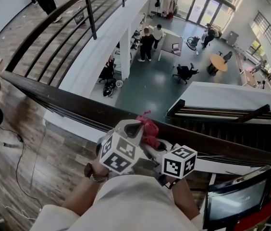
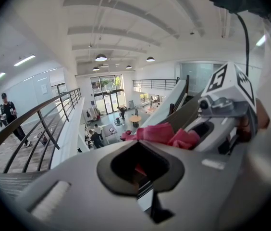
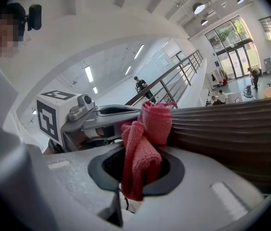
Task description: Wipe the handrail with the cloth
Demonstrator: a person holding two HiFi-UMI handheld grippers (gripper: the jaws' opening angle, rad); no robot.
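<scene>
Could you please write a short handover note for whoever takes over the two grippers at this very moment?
Right gripper: fingers shut on the pink knitted cloth, which is bunched against the dark ribbed wooden handrail.
Left gripper: fingers together beside the cloth; a pink sliver shows in their opening, but I cannot tell whether it is gripped.
Done: the cloth is at the rail; how much is wiped cannot be told.
Left: run the cloth along the rail.
</scene>
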